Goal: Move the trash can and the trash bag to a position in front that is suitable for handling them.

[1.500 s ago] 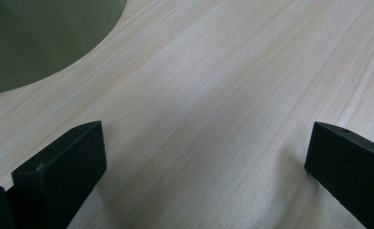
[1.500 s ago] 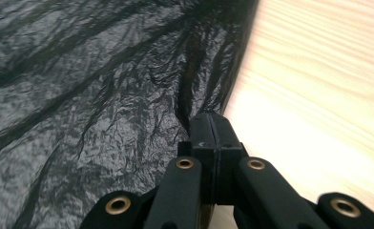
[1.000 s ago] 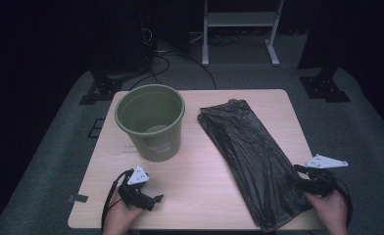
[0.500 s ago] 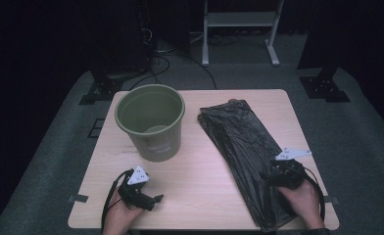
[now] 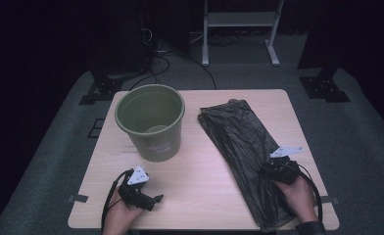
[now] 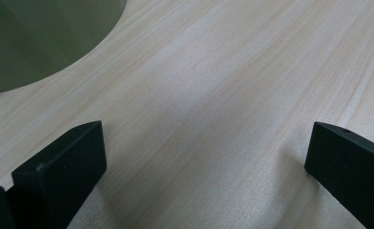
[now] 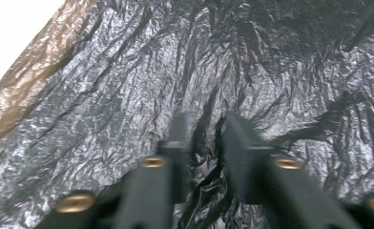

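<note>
A crumpled black plastic bag [image 5: 239, 142] lies flat along the right half of the wooden table [image 5: 204, 181]. An empty olive-green bucket [image 5: 151, 125] stands upright at the back left. My right gripper [image 5: 271, 169] rests on the bag's near part. In the right gripper view its jaws have just been closing, and the gripper [image 7: 206, 138] pinches a raised fold of the bag [image 7: 128, 71] between them. My left gripper [image 5: 153, 199] lies near the front left edge. In the left gripper view it [image 6: 204, 152] stands open over bare wood, with the bucket [image 6: 37, 38] at the upper left.
Dark carpet surrounds the table. Cables [image 5: 165, 58] and a white metal stand [image 5: 239, 29] sit on the floor behind it. Black stand feet [image 5: 322, 85] flank the table's back corners. Bare wood lies between the bucket and the bag.
My right gripper has moved left from the table's right edge onto the bag, and its jaws have come together on a fold. The left gripper has stayed put.
</note>
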{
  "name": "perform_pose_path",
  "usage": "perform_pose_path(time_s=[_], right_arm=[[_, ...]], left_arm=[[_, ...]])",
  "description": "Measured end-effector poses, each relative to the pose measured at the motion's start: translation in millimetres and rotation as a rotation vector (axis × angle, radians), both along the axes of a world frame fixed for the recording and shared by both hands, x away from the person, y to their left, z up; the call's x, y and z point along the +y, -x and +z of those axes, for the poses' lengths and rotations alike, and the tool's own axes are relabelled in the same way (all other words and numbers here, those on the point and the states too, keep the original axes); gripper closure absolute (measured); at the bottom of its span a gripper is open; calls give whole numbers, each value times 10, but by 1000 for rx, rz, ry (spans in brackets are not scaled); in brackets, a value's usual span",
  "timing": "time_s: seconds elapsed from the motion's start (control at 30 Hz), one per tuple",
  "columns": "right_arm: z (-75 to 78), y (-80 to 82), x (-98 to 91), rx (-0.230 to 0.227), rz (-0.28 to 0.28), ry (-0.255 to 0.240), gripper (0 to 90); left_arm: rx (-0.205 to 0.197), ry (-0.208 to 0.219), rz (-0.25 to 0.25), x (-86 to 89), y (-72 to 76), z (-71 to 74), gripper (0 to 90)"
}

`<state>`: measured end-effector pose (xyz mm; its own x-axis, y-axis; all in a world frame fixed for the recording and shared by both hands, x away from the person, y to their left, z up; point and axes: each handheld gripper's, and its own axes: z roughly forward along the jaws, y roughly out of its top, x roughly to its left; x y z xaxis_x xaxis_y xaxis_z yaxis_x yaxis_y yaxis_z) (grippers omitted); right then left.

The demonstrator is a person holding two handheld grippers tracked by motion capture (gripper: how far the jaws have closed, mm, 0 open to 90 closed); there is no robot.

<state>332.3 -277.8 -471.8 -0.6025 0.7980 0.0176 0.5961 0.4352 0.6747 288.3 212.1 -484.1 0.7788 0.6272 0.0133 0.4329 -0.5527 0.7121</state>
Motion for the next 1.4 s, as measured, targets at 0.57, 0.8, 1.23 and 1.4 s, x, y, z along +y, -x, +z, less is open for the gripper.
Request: perform_pose_path(time_s=[0.57, 0.8, 1.23, 1.4], right_arm=[[52, 451, -188, -4, 50, 13, 900], [75, 565, -213, -33, 53, -17, 682], [-103, 197, -68, -49, -42, -32, 113], [-140, 189, -64, -53, -41, -26, 77]], left_arm=[[0, 0, 0, 0, 0, 0, 0], [0, 0, 0, 1, -1, 0, 0], [1, -1, -1, 1, -1, 1, 0], [1, 1, 15, 7, -6, 2, 0]])
